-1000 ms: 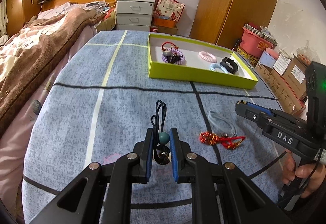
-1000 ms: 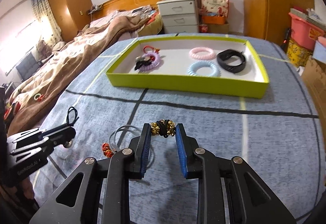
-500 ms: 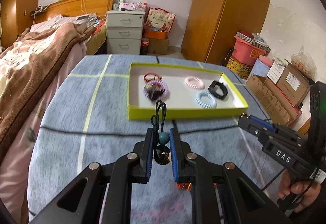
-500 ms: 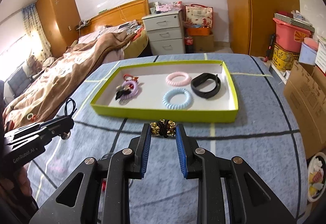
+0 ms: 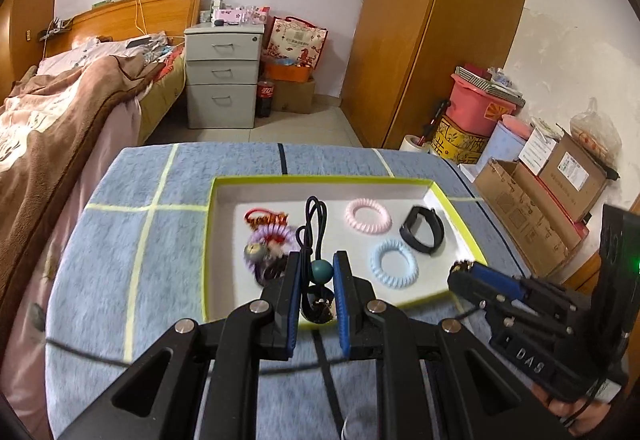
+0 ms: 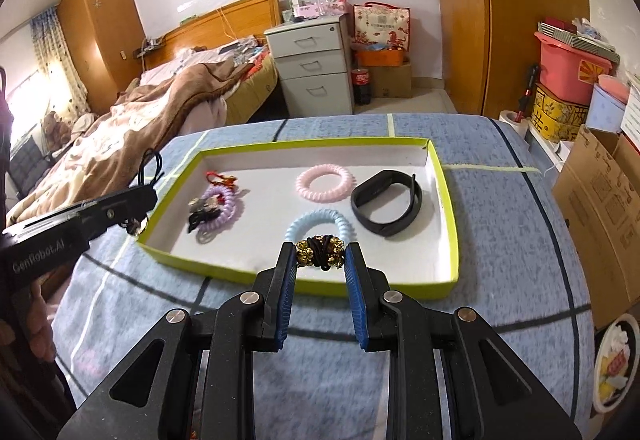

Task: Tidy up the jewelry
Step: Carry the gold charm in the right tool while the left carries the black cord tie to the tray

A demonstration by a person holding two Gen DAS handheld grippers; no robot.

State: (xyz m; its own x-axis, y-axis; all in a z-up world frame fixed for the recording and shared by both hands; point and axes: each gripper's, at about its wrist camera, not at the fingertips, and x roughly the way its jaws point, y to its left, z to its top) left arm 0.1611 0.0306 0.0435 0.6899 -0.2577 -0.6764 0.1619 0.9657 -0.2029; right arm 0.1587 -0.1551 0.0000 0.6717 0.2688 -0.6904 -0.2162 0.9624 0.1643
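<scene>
Two hand-held grippers hang over the near rim of the tray (image 6: 448, 200), each clamped on a piece. The left hand-held gripper (image 5: 317, 274) pinches a cord (image 5: 316, 224) at its teal bead (image 5: 322, 270), the cord's black loop standing up beyond the tips; the right hand-held gripper (image 6: 320, 254) squeezes a beaded tie (image 6: 320, 253) of gold beads and dark elastic. Inside the tray the white floor lies bare along the far wall and in the near right corner. A blue coil (image 6: 322, 226) sits just past the right tips, a pink coil (image 6: 325, 182) behind it, a black band (image 6: 386, 208) toward the right wall, and a purple coil (image 6: 220, 210) with a red cord (image 6: 218, 178) heaped at the left end. The desk (image 6: 520, 240) wears a blue cloth lined in black and yellow, with open cloth on every side of the tray. A bed (image 6: 140, 128) runs close along its left edge, cartons (image 6: 600, 208) along its right. Only the left view shows the right tips reaching over the tray's near right corner; only the right view shows the left gripper beside the tray's left end.
</scene>
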